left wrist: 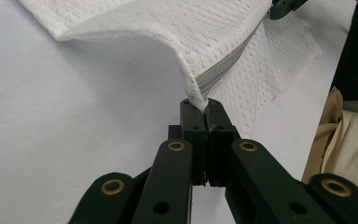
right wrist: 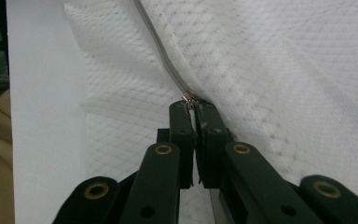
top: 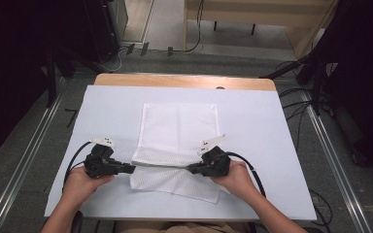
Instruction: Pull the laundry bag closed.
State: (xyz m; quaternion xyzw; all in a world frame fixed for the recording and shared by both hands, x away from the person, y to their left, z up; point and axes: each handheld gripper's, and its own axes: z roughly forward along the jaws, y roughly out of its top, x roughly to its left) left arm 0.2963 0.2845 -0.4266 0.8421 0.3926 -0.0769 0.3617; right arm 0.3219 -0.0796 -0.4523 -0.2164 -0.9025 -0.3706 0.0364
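A white mesh bag [top: 179, 131] lies on the white-covered table [top: 272, 145]; its near part is lifted along a grey zipper [top: 160, 165] stretched between my two grippers. My left gripper [top: 132, 168] is shut on the bag's corner at the zipper's end [left wrist: 200, 95], jaws pressed together [left wrist: 204, 105]. The raised mesh bag [left wrist: 191, 32] arches up from there. My right gripper [top: 189, 168] is shut on the small metal zipper pull [right wrist: 188, 98], its jaws [right wrist: 192, 106] closed around it. The zipper [right wrist: 161, 51] runs away across the bag [right wrist: 270, 60]. The right gripper [left wrist: 284, 7] also shows far off in the left gripper view.
The table's wooden far edge [top: 184, 80] is bare. Cables [top: 296, 111] and dark stands [top: 320, 63] lie on the floor to the right, and a metal rail [top: 24, 160] runs along the left. The person's lap [left wrist: 349, 135] is close to the near edge.
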